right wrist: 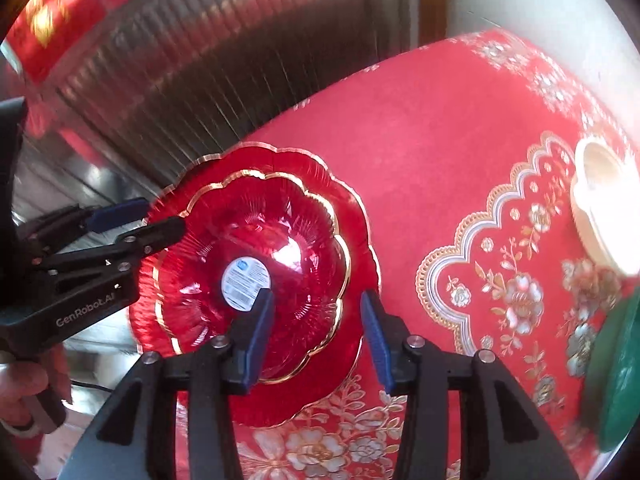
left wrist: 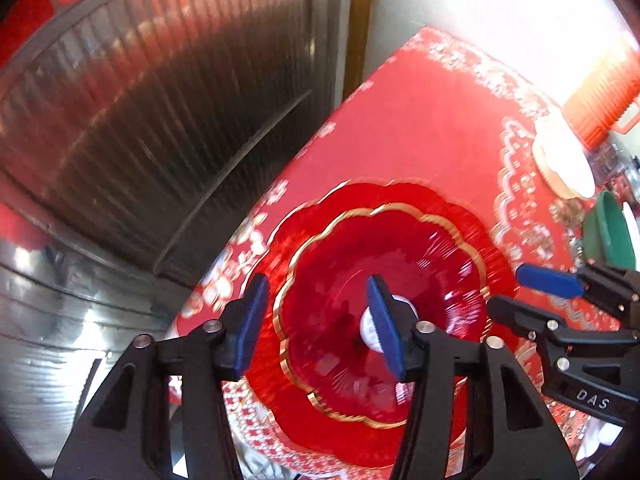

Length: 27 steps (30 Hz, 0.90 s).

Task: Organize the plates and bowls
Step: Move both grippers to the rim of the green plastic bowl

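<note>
Your red bowl (right wrist: 256, 264) sits nested on the red plate (right wrist: 352, 216) near the table (right wrist: 420, 152) edge; both the left gripper (left wrist: 318, 320) and right gripper (right wrist: 316, 340) are spread, pinching nothing. That stacking step looks done, so next reach right for the green bowl (right wrist: 616, 376) or white bowl (right wrist: 600, 208)

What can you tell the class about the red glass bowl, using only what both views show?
The red glass bowl looks like clear red glass with a scalloped, gold-edged rim and ribbed sides. A round white label sits at its centre. It rests upright, nested on a larger red plate with the same gold scalloped edge, near the edge of the red patterned tablecloth. No gripper pads press on it.
</note>
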### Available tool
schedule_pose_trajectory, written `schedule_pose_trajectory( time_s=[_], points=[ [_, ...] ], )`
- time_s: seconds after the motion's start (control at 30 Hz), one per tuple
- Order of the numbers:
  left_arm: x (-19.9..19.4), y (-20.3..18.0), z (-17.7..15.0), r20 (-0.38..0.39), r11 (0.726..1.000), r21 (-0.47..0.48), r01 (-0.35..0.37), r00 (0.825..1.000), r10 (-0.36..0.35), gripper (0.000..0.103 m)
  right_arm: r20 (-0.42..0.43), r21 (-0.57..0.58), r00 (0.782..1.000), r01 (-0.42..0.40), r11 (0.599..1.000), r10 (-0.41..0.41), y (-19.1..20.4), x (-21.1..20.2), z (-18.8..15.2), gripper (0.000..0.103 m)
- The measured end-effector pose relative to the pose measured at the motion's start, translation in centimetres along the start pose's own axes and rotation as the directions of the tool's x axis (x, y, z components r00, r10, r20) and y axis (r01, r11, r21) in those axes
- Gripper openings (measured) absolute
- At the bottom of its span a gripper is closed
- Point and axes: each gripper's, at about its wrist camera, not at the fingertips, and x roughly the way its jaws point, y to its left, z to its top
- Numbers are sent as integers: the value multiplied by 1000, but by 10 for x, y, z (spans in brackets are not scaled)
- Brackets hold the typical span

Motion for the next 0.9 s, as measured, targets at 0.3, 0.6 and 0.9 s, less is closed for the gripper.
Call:
schedule_pose_trajectory(
  time_s=[0.3, 0.6, 0.9],
  points=[
    [0, -54, 20, 9, 994, 81, 74, 997, -75, 65, 80, 131, 997, 6, 991, -16, -42, -36, -23, 48],
    [-5, -130, 30, 19, 966, 215, 144, 988, -152, 65, 134, 310, 984, 71, 948, -117, -101, -79, -61, 58],
    [-2, -204, 35, -12, 918, 337, 211, 975, -220, 65, 141, 471, 967, 124, 873, -213, -151, -114, -106, 63]
  ],
)
